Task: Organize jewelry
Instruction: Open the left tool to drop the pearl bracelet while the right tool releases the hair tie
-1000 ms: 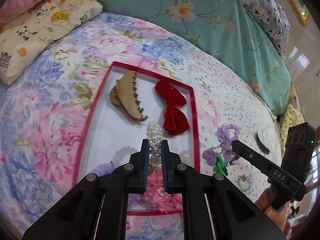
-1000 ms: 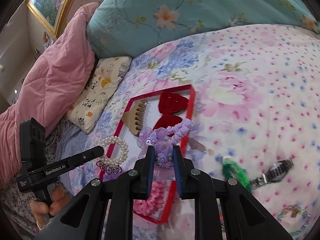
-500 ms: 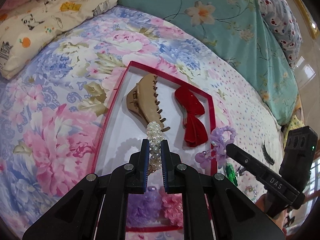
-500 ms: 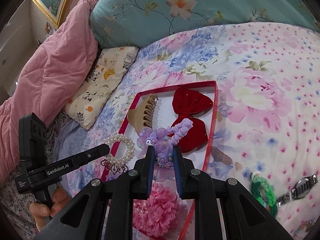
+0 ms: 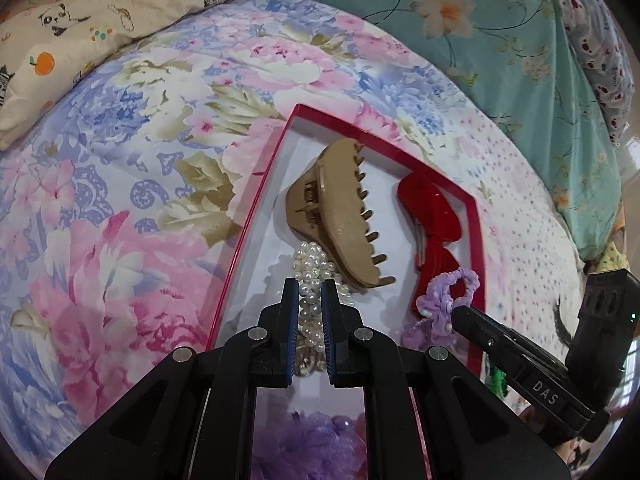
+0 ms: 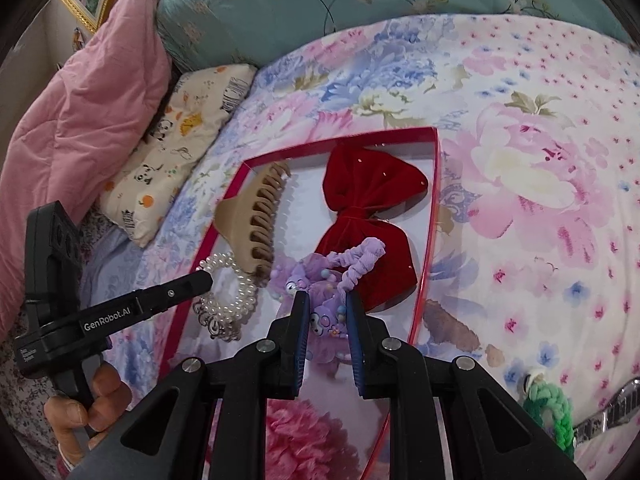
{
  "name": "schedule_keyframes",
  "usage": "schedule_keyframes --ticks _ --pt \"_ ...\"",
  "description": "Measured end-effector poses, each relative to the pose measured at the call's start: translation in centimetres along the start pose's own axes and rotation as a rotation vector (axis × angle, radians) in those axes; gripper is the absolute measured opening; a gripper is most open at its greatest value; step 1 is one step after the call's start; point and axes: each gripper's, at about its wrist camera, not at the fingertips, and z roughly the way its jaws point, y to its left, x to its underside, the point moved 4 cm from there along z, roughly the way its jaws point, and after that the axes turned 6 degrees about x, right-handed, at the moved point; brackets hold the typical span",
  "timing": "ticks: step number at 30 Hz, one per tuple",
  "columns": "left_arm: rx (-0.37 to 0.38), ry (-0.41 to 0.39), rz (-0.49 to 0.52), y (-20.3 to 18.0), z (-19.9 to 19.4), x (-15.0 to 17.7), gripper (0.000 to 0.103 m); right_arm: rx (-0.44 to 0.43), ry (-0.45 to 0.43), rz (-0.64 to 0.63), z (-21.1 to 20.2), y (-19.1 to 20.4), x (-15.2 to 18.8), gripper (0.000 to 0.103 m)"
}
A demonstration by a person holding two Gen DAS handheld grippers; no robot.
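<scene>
A red-rimmed tray (image 5: 256,196) with a white floor lies on the flowered bedspread; it also shows in the right wrist view (image 6: 434,184). In it lie a tan claw clip (image 5: 340,212), a red velvet bow (image 6: 368,208), a pink scrunchie (image 6: 304,436) and a purple scrunchie (image 5: 304,448). My left gripper (image 5: 310,292) is shut on a pearl bracelet (image 5: 310,268), low over the tray beside the claw clip. My right gripper (image 6: 324,300) is shut on a purple cartoon hair tie (image 6: 326,312), held over the tray in front of the bow.
A green braided band (image 6: 554,408) and a metal watch (image 6: 616,408) lie on the bedspread right of the tray. A panda-print pillow (image 5: 100,12), a pink quilt (image 6: 80,100) and a teal flowered pillow (image 5: 480,20) border the bed at the back.
Both grippers have moved forward and down over the tray with their items still held. The pearl bracelet now sits close against the claw clip; the purple hair tie is in front of the bow.
</scene>
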Motion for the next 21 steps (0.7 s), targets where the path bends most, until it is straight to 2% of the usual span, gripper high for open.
schedule_keyframes --ticks 12,15,18,21 --pt "-0.037 0.039 -0.007 0.5 1.7 0.4 0.01 -0.014 0.027 0.003 1.1 0.0 0.0 0.025" --pt "-0.04 0.043 -0.013 0.5 1.7 0.4 0.01 -0.012 0.022 0.003 0.9 0.1 -0.1 0.032" --pt "-0.045 0.043 -0.009 0.3 1.6 0.4 0.014 -0.012 0.025 -0.002 0.8 0.3 -0.1 0.036" --pt "-0.049 0.043 -0.006 0.2 1.4 0.4 0.025 -0.009 0.023 0.002 0.5 0.2 0.0 0.037"
